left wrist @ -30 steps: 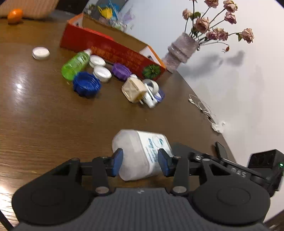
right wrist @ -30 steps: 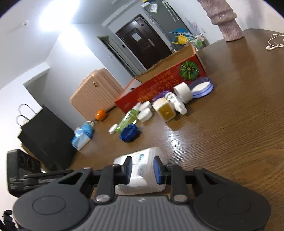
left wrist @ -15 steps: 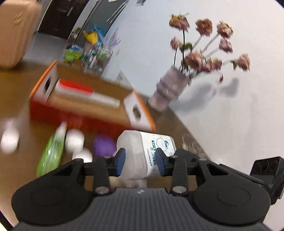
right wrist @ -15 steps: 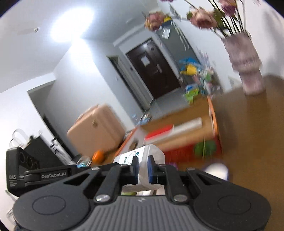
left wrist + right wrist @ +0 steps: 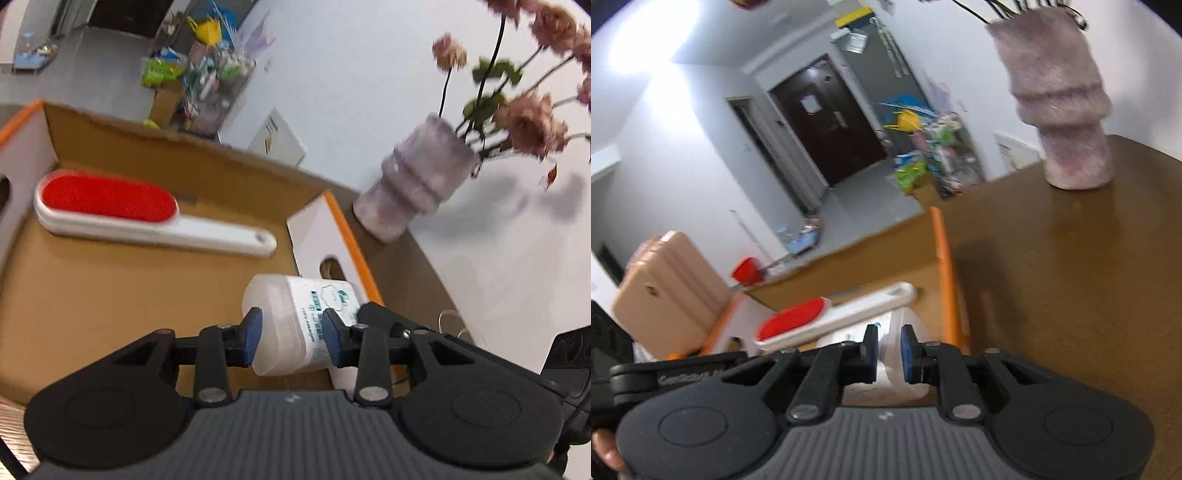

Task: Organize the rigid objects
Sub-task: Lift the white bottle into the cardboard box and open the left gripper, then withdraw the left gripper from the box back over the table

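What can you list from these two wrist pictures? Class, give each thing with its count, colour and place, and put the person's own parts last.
plastic bottle: one, translucent white with a printed label, held over the box's right end
cardboard box: one, brown inside with orange edges and white end flaps, on the table
lint brush: one, white with a red pad, lying inside the box
vase: one, pale pink and fuzzy, on the table beyond the box, holding pink flowers
table: one, dark brown wood
suitcase: one, peach, on the floor beyond the table
door: one, dark brown, far wall
left gripper: one, black with blue pads, clamped on the bottle
right gripper: one, black with blue pads, pinching the bottle's end
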`<state>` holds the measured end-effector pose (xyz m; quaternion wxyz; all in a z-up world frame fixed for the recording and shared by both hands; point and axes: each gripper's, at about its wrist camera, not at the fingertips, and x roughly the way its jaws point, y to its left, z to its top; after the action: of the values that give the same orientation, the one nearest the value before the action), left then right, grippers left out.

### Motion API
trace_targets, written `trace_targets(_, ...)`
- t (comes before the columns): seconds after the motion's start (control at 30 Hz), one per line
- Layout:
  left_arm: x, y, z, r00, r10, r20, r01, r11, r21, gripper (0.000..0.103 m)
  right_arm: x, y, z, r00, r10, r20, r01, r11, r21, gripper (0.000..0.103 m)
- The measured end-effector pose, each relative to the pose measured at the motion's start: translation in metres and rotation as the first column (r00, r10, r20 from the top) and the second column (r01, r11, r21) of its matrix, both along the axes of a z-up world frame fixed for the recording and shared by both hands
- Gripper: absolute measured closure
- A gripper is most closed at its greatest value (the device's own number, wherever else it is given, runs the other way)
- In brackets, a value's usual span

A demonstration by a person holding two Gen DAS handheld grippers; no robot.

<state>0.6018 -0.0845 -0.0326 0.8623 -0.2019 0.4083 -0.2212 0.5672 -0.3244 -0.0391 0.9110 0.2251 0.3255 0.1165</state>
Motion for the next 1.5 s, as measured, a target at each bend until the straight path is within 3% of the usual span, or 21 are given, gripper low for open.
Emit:
trace_targets(0.13, -0.019, -0.003, 0.004, 0.999, -0.038, 0.033, 0.036, 0.997, 0.065, 0.065, -0.011, 0.008, 0.007, 0.999, -0.017, 0.048, 0.02, 0.998, -0.056, 0.087)
trace_targets(0.2, -0.034, 0.004, 0.018, 0.996, -0.041, 0.083, 0.032, 0.994, 0.102, 0.057, -0.023, 0.011, 0.02, 0.995, -0.015, 0.096, 0.023, 0.996, -0.081, 0.085)
trace_targets(0.33, -0.076, 0.028, 0.052, 0.983, -0.005, 0.185, -0.029, 0.983, 0.182, 0.051, -0.048, 0.018, 0.043, 0.988, 0.031, 0.154, -0.018, 0.996, -0.085, 0.078)
trace_targets(0.4, -0.107, 0.045, 0.069, 0.971, 0.039, 0.234, -0.088, 0.975, 0.204, 0.05, -0.07, 0.024, 0.053, 0.981, 0.062, 0.186, -0.043, 0.993, -0.109, 0.063)
trace_targets(0.63, -0.243, 0.091, 0.089, 0.906, 0.15, 0.396, -0.261, 0.935, 0.242, 0.036, -0.178, 0.053, 0.071, 0.947, 0.16, 0.279, -0.093, 0.967, -0.239, 0.053)
trace_targets(0.87, -0.344, 0.109, 0.074, 0.873, 0.237, 0.426, -0.367, 0.894, 0.256, 0.027, -0.285, 0.072, 0.072, 0.931, 0.207, 0.299, -0.11, 0.944, -0.311, 0.046)
trace_targets(0.97, -0.389, 0.113, 0.067, 0.855, 0.255, 0.451, -0.399, 0.88, 0.259, 0.022, -0.33, 0.075, 0.071, 0.92, 0.216, 0.326, -0.102, 0.937, -0.334, 0.037)
trace_targets(1.03, -0.419, 0.117, 0.062, 0.849, 0.264, 0.458, -0.41, 0.876, 0.255, 0.021, -0.36, 0.074, 0.063, 0.916, 0.232, 0.328, -0.122, 0.938, -0.325, 0.032)
trace_targets(1.2, -0.483, 0.127, 0.05, 0.842, 0.281, 0.46, -0.43, 0.864, 0.261, 0.017, -0.41, 0.072, 0.049, 0.929, 0.216, 0.301, -0.136, 0.954, -0.266, 0.032)
trace_targets(1.3, -0.502, 0.13, 0.047, 0.836, 0.288, 0.466, -0.438, 0.863, 0.251, 0.016, -0.431, 0.079, 0.046, 0.915, 0.246, 0.32, -0.143, 0.939, -0.312, 0.032)
trace_targets(1.43, -0.501, 0.125, 0.049, 0.826, 0.271, 0.494, -0.436, 0.863, 0.255, 0.011, -0.43, 0.081, 0.045, 0.915, 0.249, 0.318, -0.136, 0.931, -0.338, 0.032)
trace_targets(1.5, -0.492, 0.121, 0.046, 0.838, 0.271, 0.473, -0.424, 0.869, 0.253, 0.01, -0.424, 0.079, 0.043, 0.922, 0.233, 0.308, -0.129, 0.937, -0.323, 0.032)
